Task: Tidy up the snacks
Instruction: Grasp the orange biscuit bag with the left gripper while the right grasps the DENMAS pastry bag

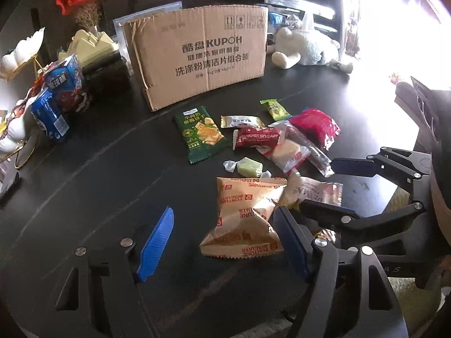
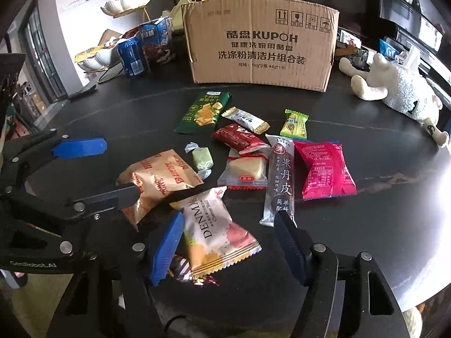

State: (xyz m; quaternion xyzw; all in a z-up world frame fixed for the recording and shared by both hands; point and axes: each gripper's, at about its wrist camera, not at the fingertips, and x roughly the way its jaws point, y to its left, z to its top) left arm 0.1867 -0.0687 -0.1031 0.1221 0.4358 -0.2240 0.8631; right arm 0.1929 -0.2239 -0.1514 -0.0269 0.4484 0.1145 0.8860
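Several snack packets lie loose on the black table [image 1: 98, 169] in front of a cardboard box [image 1: 197, 53] [image 2: 262, 45]. In the left wrist view my left gripper [image 1: 224, 211] stands open around a tan biscuit packet [image 1: 245, 214]. Its right finger [image 1: 290, 239] is at the packet's edge and the left finger is well clear. In the right wrist view my right gripper [image 2: 229, 219] is open around a white DENMA packet [image 2: 217, 231], with the blue left finger [image 2: 169, 245] beside the packet's edge. Further off lie a green cracker packet [image 2: 204, 112], a magenta packet [image 2: 324, 166] and a green candy [image 2: 201, 159].
A long grey fruit strip [image 2: 282, 180], a dark red packet [image 2: 239, 138] and a lime packet [image 2: 294, 124] lie behind the grippers. A plush sheep [image 2: 403, 90] sits at the right, blue snack tins [image 2: 132, 56] and white dishes at the left. A foil sweet [image 2: 183, 270] lies under the right gripper.
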